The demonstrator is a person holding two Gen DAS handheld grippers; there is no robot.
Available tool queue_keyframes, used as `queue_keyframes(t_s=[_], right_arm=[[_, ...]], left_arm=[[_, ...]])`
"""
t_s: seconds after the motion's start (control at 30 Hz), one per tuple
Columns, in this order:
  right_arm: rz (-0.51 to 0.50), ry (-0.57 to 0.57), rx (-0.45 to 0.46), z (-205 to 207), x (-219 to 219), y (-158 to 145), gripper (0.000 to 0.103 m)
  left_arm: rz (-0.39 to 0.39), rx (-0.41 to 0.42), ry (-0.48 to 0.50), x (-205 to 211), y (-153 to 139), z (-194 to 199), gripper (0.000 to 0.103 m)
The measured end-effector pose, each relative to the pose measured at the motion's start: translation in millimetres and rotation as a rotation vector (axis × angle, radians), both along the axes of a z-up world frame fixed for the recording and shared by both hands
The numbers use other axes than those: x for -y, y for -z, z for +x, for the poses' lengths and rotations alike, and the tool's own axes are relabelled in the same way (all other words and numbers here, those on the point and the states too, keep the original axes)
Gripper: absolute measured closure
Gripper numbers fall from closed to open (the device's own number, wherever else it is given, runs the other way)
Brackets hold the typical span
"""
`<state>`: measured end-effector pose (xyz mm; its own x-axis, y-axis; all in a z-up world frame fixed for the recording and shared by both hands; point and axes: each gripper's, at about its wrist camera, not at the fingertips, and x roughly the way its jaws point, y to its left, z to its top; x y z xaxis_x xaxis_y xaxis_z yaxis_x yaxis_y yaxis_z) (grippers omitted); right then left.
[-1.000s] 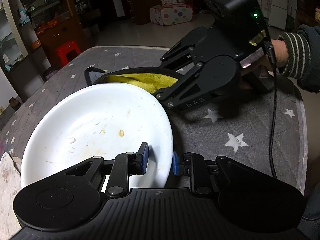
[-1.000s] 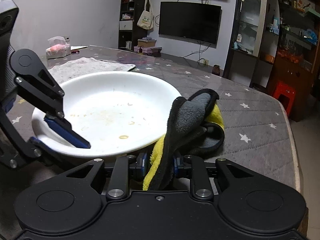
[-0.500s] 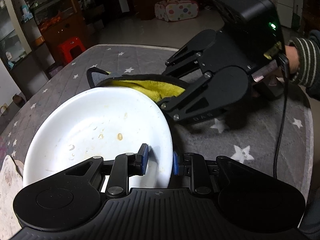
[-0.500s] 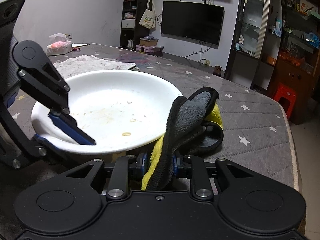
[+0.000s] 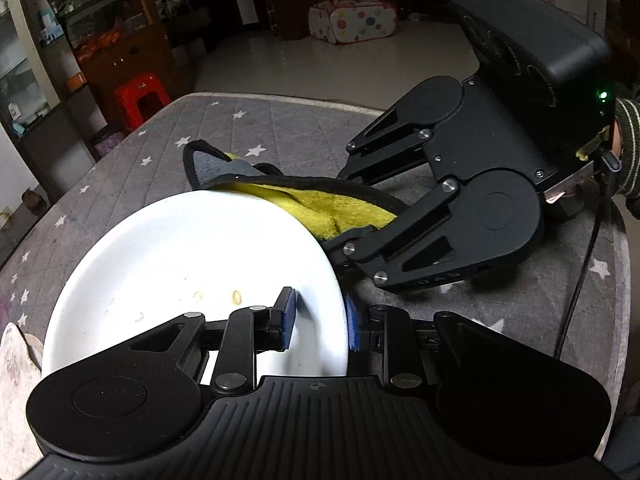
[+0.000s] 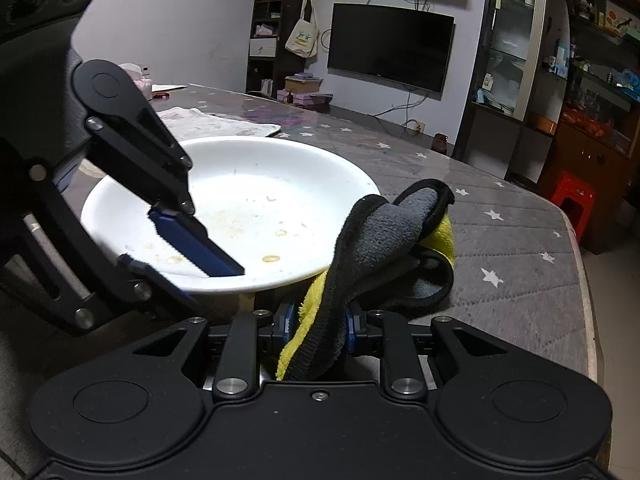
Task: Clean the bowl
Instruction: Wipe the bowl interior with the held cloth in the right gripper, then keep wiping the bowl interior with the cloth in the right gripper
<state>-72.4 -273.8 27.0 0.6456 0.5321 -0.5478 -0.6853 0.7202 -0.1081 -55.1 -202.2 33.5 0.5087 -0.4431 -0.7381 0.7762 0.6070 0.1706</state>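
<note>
We see the desk (image 6: pixel 500 240) bare to the right of the cloth (image 6: pixel 384 248), so there's free passage there. The bowl (image 6: pixel 256 184) fills the middle; its inside is open except where the left gripper (image 5: pixel 318 318) clamps the near rim. The cloth bunches against the bowl's right edge, pinched in the right gripper (image 6: pixel 318 322). A white rag (image 6: pixel 212 122) lies beyond the bowl

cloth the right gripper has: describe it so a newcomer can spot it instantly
Start at the grey star-print table cover, then find the white bowl on it. The cloth sits bunched against the bowl's rim, pinched in the right gripper jaws. It is the only plush item here: grey one side, bright yellow the other, black-edged.
</note>
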Motion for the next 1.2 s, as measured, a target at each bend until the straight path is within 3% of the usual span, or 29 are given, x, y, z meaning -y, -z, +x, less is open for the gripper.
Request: queue_keyframes(t_s=[0.6, 1.2], right_arm=[[0.005, -0.031, 0.004, -39.6, 2.1, -3.1, 0.078], [0.003, 0.004, 0.006, -11.6, 1.6, 0.2, 0.078]], left_arm=[[0.0, 0.0, 0.066, -13.6, 3.7, -18.6, 0.081], [0.007, 0.0, 0.081, -13.9, 6.9, -34.6, 0.081]])
